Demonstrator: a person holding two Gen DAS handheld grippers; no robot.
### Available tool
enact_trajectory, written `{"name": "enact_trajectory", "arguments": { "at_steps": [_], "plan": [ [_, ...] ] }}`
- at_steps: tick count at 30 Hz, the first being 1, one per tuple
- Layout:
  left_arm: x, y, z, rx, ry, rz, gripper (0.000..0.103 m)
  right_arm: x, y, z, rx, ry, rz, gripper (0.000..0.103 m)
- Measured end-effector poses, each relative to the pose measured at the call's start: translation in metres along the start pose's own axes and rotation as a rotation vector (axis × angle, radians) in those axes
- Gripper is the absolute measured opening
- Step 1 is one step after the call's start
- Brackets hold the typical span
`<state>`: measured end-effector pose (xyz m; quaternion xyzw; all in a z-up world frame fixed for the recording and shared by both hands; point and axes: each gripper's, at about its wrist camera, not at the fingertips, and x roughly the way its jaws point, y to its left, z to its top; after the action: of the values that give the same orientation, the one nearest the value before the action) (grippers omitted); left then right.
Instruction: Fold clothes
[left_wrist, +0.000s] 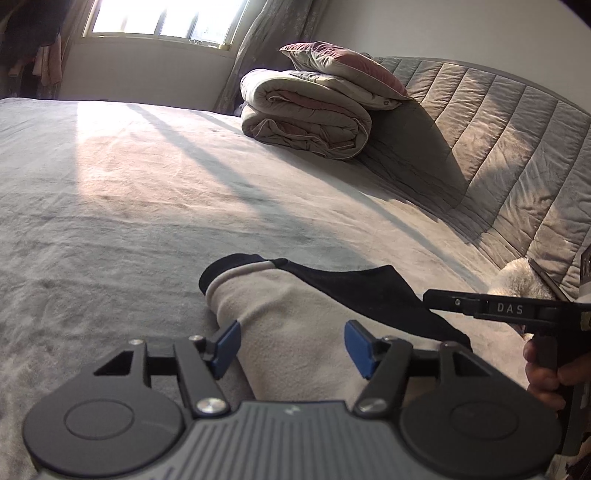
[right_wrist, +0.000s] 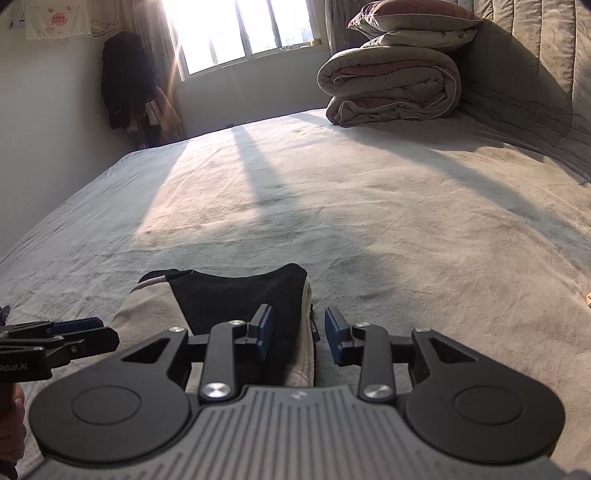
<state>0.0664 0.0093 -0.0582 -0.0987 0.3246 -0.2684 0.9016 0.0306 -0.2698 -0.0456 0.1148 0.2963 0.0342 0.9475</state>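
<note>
Presently noted: folded beige-and-black garment (left_wrist: 295, 325) lying on grey bed sheet (left_wrist: 110, 221), lower centre of the left wrist view, black panel toward the right, beige body running back under the tool. Left gripper (left_wrist: 291, 345) low over the beige part, blue pads (left_wrist: 227, 343) spread wide to either side of the cloth, nothing clamped. Right gripper (right_wrist: 297, 334) in the lower centre of the right wrist view, fingers moderately apart, left pad over the black panel of the garment (right_wrist: 236, 302), right pad over bare sheet just beside the garment's edge; contact with the cloth cannot be told. Seen from the left wrist view, right gripper entering from the right edge (left_wrist: 428, 297), tip at the black panel, a hand (left_wrist: 546, 373) on its handle. Rolled quilt (left_wrist: 306, 118) with a pillow (left_wrist: 343, 66) on top, upper centre, against the quilted headboard (left_wrist: 517, 147). Window (right_wrist: 243, 29) at the top, sunlight striping the sheet. Dark clothing (right_wrist: 125, 81) hanging in the upper left corner of the right wrist view.
</note>
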Motion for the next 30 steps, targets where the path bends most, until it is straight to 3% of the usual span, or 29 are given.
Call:
{"name": "enact_trajectory", "arguments": {
  "at_steps": [5,10,13,18,23,30],
  "plan": [
    [0.004,0.023,0.003,-0.171,0.077,-0.048,0.073,-0.001,-0.01,0.003,0.135,0.052,0.078,0.052],
    [0.013,0.046,-0.002,-0.358,0.153,-0.098,0.074,0.0,-0.019,0.004,0.248,0.107,0.139,0.059],
    [0.017,0.047,-0.004,-0.402,0.176,-0.059,0.074,0.0,-0.023,0.005,0.296,0.13,0.158,0.061],
    [0.022,0.038,0.001,-0.396,0.21,0.03,0.076,-0.002,-0.03,0.003,0.321,0.151,0.141,0.061],
    [0.018,0.022,0.009,-0.299,0.216,0.124,0.081,-0.008,-0.029,0.004,0.302,0.159,0.125,0.066],
    [0.012,0.011,0.013,-0.246,0.246,0.135,0.083,-0.016,-0.024,0.007,0.271,0.171,0.105,0.07]
  ]
}}
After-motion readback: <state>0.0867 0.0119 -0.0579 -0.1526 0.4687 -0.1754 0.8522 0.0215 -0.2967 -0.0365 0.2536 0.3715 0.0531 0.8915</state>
